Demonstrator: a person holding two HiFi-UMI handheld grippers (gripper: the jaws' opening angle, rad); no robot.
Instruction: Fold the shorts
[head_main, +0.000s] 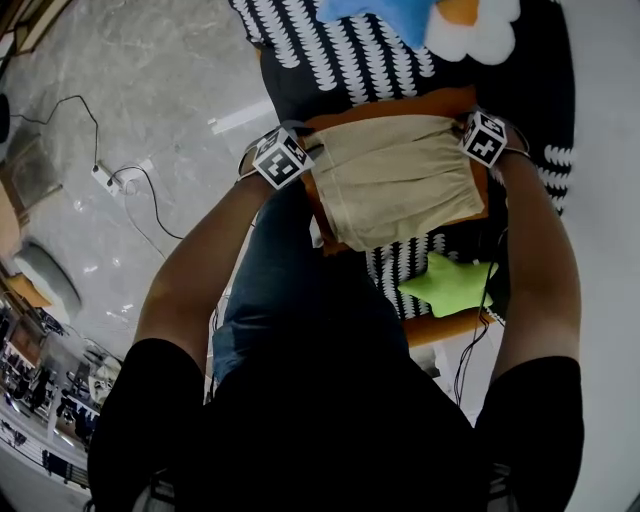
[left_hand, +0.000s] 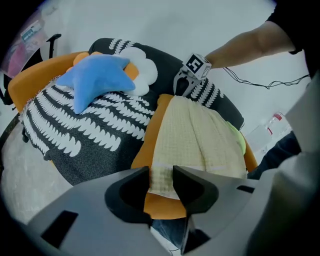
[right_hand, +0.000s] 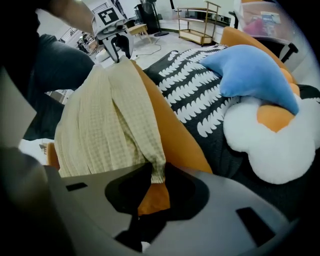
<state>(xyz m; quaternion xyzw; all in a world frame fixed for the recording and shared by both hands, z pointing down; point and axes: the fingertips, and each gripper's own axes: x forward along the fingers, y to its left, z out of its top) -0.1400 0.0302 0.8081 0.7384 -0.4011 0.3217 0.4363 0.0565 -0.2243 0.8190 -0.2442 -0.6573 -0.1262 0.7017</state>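
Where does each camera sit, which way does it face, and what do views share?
Head view: on the head, facing steeply down at the shorts; both forearms and lap show.
Left gripper view: rides the left gripper, facing along its jaws across the shorts to the right gripper; right forearm shows.
Right gripper view: rides the right gripper, facing back toward the left gripper; left arm, jeans leg show.
Shared: the shorts; each gripper view also shows the other gripper.

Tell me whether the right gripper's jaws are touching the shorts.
Touching. The right gripper view shows a corner of the shorts pinched between the jaws of the right gripper, with fabric meeting both and no gap.
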